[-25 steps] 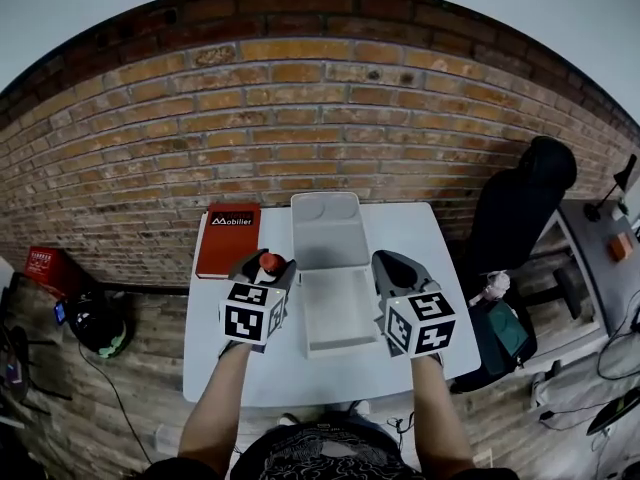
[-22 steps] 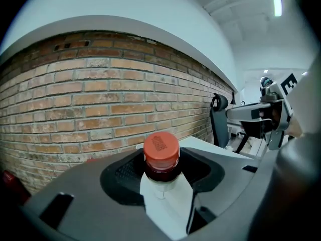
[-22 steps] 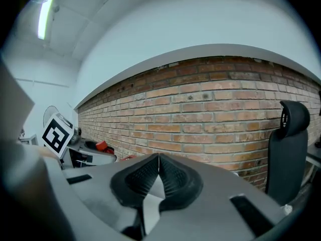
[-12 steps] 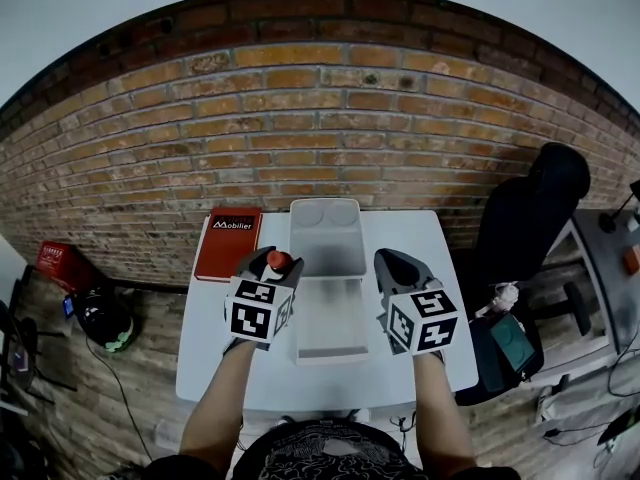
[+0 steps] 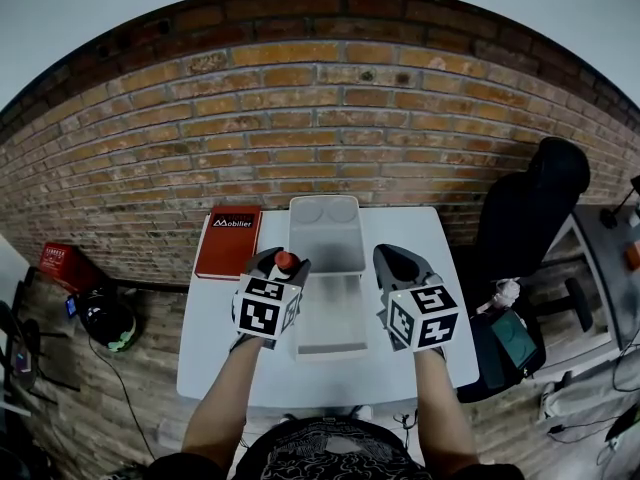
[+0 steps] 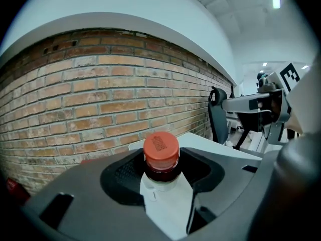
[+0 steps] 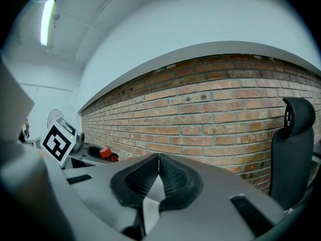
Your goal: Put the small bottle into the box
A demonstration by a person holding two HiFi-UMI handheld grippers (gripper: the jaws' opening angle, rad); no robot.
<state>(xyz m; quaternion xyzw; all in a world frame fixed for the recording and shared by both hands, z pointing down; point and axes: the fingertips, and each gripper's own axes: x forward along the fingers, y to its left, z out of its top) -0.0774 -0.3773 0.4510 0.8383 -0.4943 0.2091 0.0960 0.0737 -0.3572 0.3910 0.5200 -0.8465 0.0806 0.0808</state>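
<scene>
My left gripper (image 5: 283, 266) is shut on a small white bottle (image 6: 163, 195) with a red cap (image 5: 285, 261), held upright above the left edge of the open white box (image 5: 330, 238) on the white table (image 5: 215, 338). In the left gripper view the red cap (image 6: 161, 149) stands up between the two dark jaws. My right gripper (image 5: 398, 263) hovers over the box's right side, shut and holding nothing; its ribbed pads (image 7: 170, 177) meet in the right gripper view. From that view the bottle's red cap (image 7: 105, 152) shows at far left.
A red book (image 5: 228, 240) lies at the table's back left. A brick wall (image 5: 300, 128) runs behind the table. A black office chair (image 5: 525, 208) stands to the right, and a red box (image 5: 62, 265) and a dark bag (image 5: 100, 320) sit on the floor at left.
The left gripper with the bottle has shifted slightly right, toward the box's left edge. The right gripper has stayed nearly in place.
</scene>
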